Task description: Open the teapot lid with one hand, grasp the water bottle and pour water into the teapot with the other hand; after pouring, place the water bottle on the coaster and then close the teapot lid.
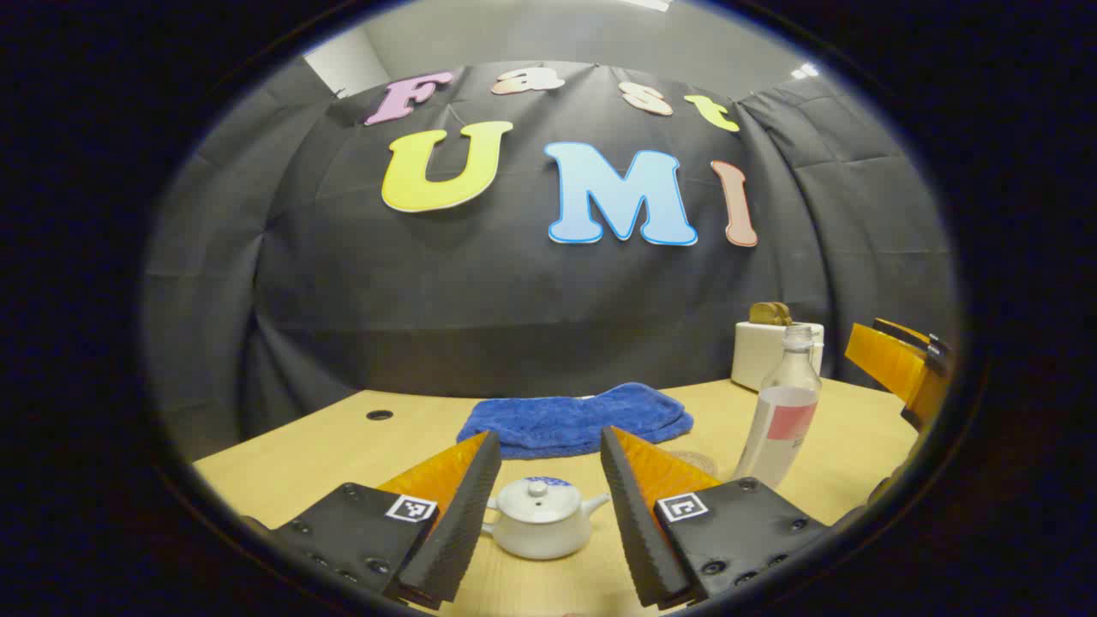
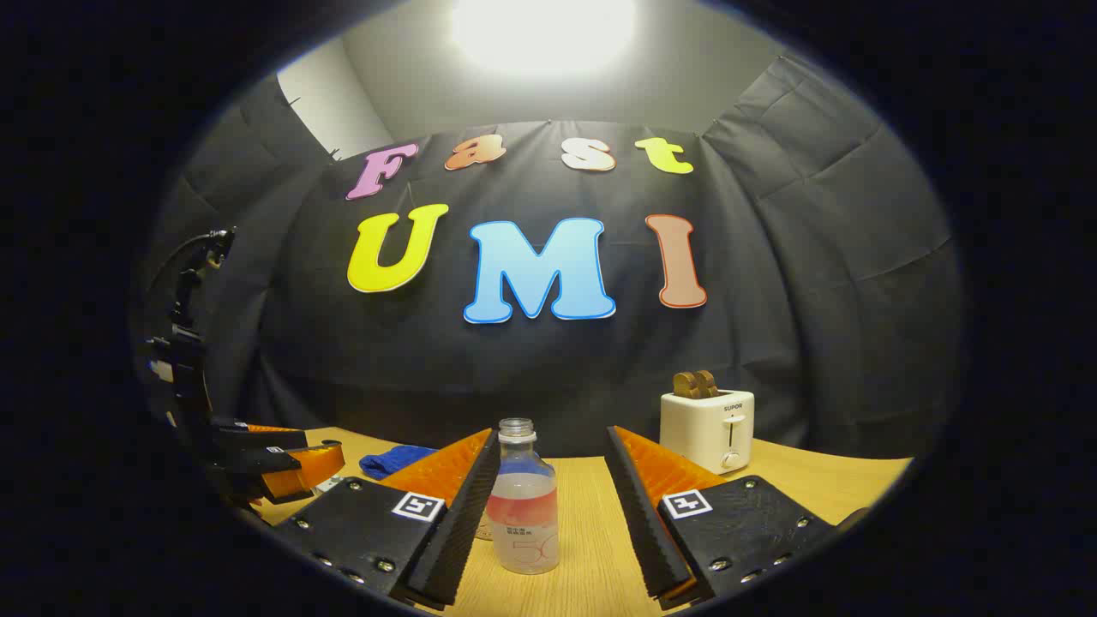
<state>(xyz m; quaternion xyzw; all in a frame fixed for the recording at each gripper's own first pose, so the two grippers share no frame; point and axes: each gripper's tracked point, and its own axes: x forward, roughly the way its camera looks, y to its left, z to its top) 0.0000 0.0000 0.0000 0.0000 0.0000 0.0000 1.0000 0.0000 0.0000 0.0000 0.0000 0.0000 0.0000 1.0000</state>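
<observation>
A small white teapot (image 1: 540, 518) with its lid on stands on the wooden table, straight ahead between the fingers of my open left gripper (image 1: 548, 514), which does not touch it. A round coaster (image 1: 696, 463) lies just behind the teapot, to its right. The clear uncapped water bottle (image 1: 784, 411) with a pink label stands upright to the right of the coaster. In the right gripper view the same bottle (image 2: 524, 501) stands ahead between the fingers of my open right gripper (image 2: 548, 506), untouched. The left gripper (image 2: 274, 467) shows at the far left of that view.
A folded blue towel (image 1: 576, 418) lies behind the teapot. A white toaster (image 2: 710, 427) with two slices in it stands at the back right. There is a small hole (image 1: 379, 415) in the tabletop at the back left. The other gripper (image 1: 900, 368) is at the right edge.
</observation>
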